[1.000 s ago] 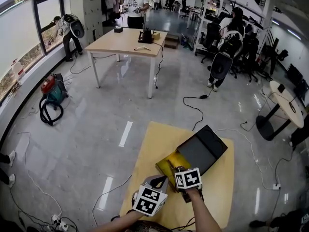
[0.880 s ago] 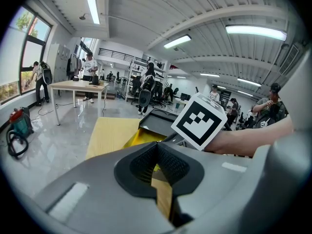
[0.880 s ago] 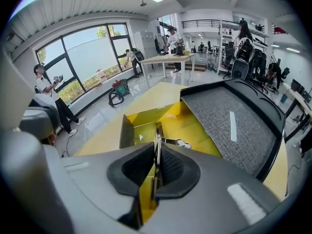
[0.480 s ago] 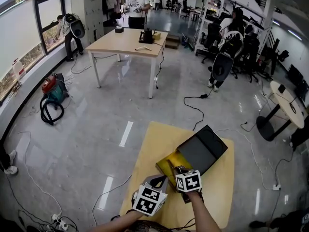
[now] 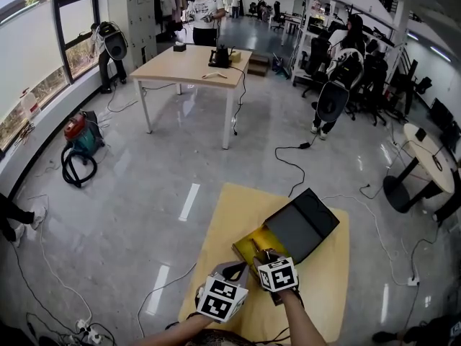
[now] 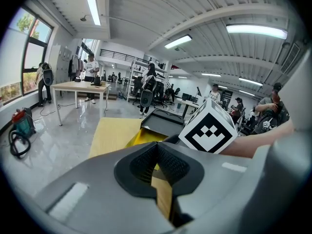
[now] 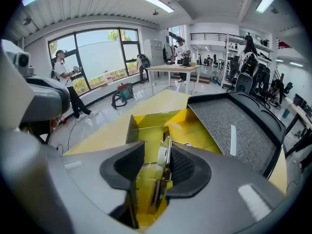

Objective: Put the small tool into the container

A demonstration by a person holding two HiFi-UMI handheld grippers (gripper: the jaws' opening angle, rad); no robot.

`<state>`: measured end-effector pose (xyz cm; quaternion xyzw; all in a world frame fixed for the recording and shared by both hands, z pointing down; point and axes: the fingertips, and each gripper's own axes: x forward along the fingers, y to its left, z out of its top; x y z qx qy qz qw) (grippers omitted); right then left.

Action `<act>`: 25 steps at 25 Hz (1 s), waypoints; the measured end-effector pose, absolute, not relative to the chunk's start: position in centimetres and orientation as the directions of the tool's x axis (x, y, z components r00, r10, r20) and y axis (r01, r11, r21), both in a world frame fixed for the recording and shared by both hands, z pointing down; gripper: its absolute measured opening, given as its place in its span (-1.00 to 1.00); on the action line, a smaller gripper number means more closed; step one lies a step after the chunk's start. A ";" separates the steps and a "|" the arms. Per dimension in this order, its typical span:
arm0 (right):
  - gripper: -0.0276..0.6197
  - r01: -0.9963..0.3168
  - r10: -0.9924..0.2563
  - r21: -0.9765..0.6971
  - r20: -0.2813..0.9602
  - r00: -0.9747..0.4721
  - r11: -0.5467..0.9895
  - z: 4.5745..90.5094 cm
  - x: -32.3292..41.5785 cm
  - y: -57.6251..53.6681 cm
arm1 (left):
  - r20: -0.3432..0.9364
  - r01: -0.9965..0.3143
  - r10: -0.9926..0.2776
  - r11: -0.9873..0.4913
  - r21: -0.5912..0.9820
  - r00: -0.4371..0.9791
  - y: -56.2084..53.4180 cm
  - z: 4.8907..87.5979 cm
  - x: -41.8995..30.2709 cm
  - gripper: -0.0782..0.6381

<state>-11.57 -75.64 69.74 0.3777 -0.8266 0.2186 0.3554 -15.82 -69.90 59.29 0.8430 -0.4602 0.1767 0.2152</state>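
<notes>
Where the container (image 5: pixel 252 242) lies: on the yellow table (image 5: pixel 216 222), open. Its lid (image 5: pixel 302 225) is folded out on the far right side and shows a dark grey lining. The inside is bright yellow, split by yellow walls into compartments.
Small tool (image 7: pixel 161 179): inside the container. It is a thin, flat metal piece standing on edge in the narrow compartment at the container's near end (what sort of tool it is I cannot tell).
Right gripper (image 7: pixel 155 152): over the container's near end, pointing steeply down into it. Its jaws have just been opening and now stand partly apart with the small tool between them. The tool rests close against the right-hand pad and the other pad stands clear of it, so nothing is pinched.
Left gripper (image 6: pixel 156 147): just beside the container, off its near left corner, above the yellow table and apart from the box. Its jaws are pressed together with nothing between them.
Forearms: both reach in from the container's near side, one behind each gripper.
Room beyond the container: a wooden table (image 5: pixel 191 63) stands well apart on the far side with a person behind it. A vacuum cleaner (image 5: pixel 78 139) sits on the glossy floor far off to the container's left (cables trail across that floor).
</notes>
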 end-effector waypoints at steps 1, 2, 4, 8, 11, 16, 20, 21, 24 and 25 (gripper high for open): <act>-0.45 -0.777 -0.469 -0.085 0.754 -0.459 0.623 69.3 -11.9 -75.7 | 0.496 -0.852 -0.700 -0.483 0.201 0.514 -70.0 58.9 -16.1 -0.76; -0.43 -0.775 -0.469 -0.078 0.756 -0.456 0.627 69.1 -11.9 -75.7 | 0.496 -0.853 -0.701 -0.482 0.200 0.513 -70.0 58.6 -16.2 -0.76; -0.39 -0.773 -0.469 -0.072 0.758 -0.453 0.630 68.9 -11.6 -75.5 | 0.494 -0.855 -0.704 -0.480 0.197 0.510 -69.9 58.2 -16.1 -0.76; -0.25 -0.761 -0.453 -0.086 0.759 -0.468 0.643 69.1 -10.9 -73.9 | 0.494 -0.855 -0.705 -0.480 0.195 0.508 -68.2 58.3 -15.2 -0.76; -0.18 -0.748 -0.452 -0.075 0.756 -0.474 0.659 69.6 -9.5 -73.7 | 0.496 -0.856 -0.705 -0.477 0.197 0.507 -68.0 59.1 -13.5 -0.76; 0.02 -0.725 -0.457 -0.038 0.754 -0.473 0.687 70.6 -8.4 -72.0 | 0.492 -0.859 -0.711 -0.474 0.191 0.502 -66.5 59.9 -12.3 -0.76; 0.14 -0.693 -0.474 0.021 0.744 -0.471 0.721 71.7 -7.9 -71.8 | 0.493 -0.864 -0.716 -0.468 0.187 0.494 -66.3 60.9 -11.6 -0.76; 0.15 -0.686 -0.478 0.033 0.742 -0.470 0.727 71.5 -7.9 -71.9 | 0.493 -0.864 -0.716 -0.467 0.188 0.494 -66.4 60.9 -11.7 -0.76; 0.15 -0.690 -0.486 0.041 0.740 -0.466 0.723 71.4 -8.8 -72.0 | 0.492 -0.864 -0.716 -0.466 0.191 0.495 -66.5 60.8 -12.9 -0.76; 0.15 -0.696 -0.492 0.040 0.737 -0.463 0.717 71.2 -9.0 -71.9 | 0.492 -0.863 -0.716 -0.467 0.191 0.496 -66.3 60.7 -13.2 -0.76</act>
